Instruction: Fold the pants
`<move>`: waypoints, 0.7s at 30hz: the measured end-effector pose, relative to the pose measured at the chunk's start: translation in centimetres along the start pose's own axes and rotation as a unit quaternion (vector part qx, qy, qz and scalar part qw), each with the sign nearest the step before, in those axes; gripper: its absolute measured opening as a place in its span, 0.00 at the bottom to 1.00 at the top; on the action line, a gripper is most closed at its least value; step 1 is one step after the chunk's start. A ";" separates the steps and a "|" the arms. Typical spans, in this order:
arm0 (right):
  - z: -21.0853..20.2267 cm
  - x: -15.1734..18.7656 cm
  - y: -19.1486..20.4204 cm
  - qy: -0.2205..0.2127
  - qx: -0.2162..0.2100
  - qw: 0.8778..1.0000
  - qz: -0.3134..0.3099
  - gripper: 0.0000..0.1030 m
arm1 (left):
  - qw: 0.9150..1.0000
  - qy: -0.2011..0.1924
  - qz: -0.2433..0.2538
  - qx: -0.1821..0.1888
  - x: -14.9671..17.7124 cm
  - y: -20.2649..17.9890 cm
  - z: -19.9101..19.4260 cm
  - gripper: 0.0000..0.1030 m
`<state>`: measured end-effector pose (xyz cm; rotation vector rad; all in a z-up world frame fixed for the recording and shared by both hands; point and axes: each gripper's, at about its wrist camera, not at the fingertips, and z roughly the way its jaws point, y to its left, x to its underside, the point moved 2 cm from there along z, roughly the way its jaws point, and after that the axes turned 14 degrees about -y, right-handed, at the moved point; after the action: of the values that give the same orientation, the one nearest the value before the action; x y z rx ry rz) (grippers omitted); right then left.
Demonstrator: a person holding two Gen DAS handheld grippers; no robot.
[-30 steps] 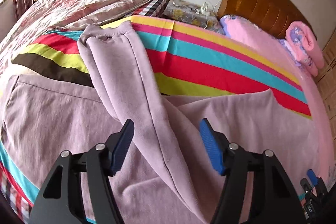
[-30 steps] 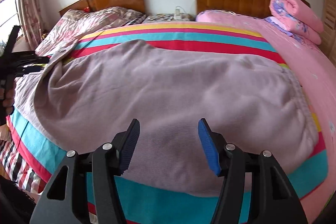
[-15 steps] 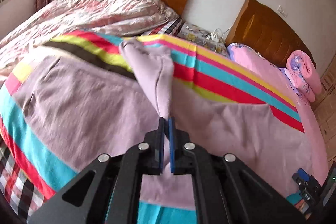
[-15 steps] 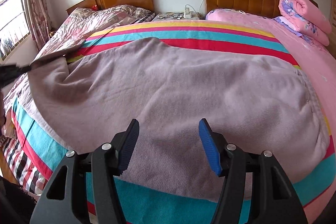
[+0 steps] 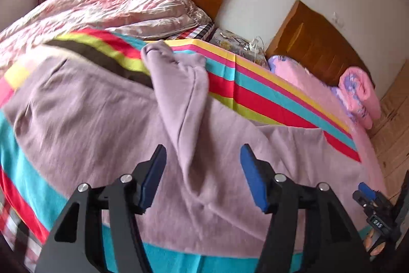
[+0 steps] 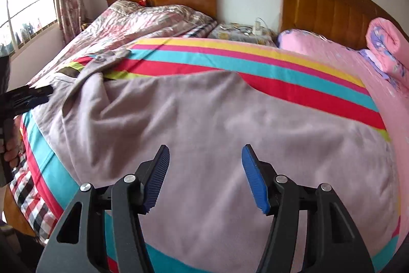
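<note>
Mauve pants (image 5: 107,119) lie spread over a striped bedspread (image 5: 268,99). One leg (image 5: 184,104) lies bunched and folded over the rest, its cuff toward the headboards. My left gripper (image 5: 203,170) is open and empty, just above the near end of that leg. My right gripper (image 6: 204,170) is open and empty above the broad flat part of the pants (image 6: 230,134). The left gripper also shows at the left edge of the right wrist view (image 6: 28,96).
A floral quilt (image 5: 107,4) covers the far left bed. A rolled pink blanket (image 6: 386,45) lies at the right by the headboard (image 6: 332,9). A nightstand (image 6: 240,31) with a charger stands between the beds. The bed's front edge lies under both grippers.
My left gripper was shut on the pant leg half a second ago; it has opened and the leg has dropped onto the pants. The right gripper stayed open and shifted slightly.
</note>
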<state>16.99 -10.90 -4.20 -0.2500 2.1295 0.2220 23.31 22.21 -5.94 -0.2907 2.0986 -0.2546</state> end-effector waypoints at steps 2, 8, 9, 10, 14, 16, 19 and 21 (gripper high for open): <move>0.8 -0.5 1.9 -0.003 -0.018 1.000 -0.006 0.57 | 0.998 0.015 0.049 -0.020 -1.2 -1.6 3.0 0.59; 0.9 -0.1 6.2 0.000 -0.068 0.997 -0.032 0.60 | 0.986 0.096 0.121 -0.058 -0.8 -2.0 9.7 0.37; 0.9 0.0 6.2 0.003 -0.068 0.997 -0.032 0.60 | 0.987 0.085 0.118 -0.064 -0.8 -1.4 9.3 0.04; 1.0 0.2 6.1 0.006 -0.067 0.997 -0.030 0.60 | 0.988 0.067 0.114 -0.073 -1.2 -0.9 8.6 0.03; 1.3 0.5 5.4 0.016 -0.057 0.998 -0.021 0.60 | 0.997 -0.021 0.033 -0.064 -2.1 2.1 1.5 0.02; 1.5 0.5 5.4 0.017 -0.062 0.998 -0.020 0.60 | 0.997 -0.037 -0.019 -0.060 -1.4 4.9 -2.1 0.02; 2.4 0.4 5.9 0.023 -0.082 0.996 -0.022 0.60 | 0.996 0.004 -0.059 -0.074 1.8 9.0 -3.1 0.02; 3.5 -0.2 6.8 0.026 -0.098 0.994 -0.043 0.60 | 0.992 0.039 -0.098 -0.073 4.1 11.1 -2.5 0.03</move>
<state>18.11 -3.41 -5.51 -0.4648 2.1439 0.3789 17.90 31.64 -11.25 -0.5838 2.1714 -0.2309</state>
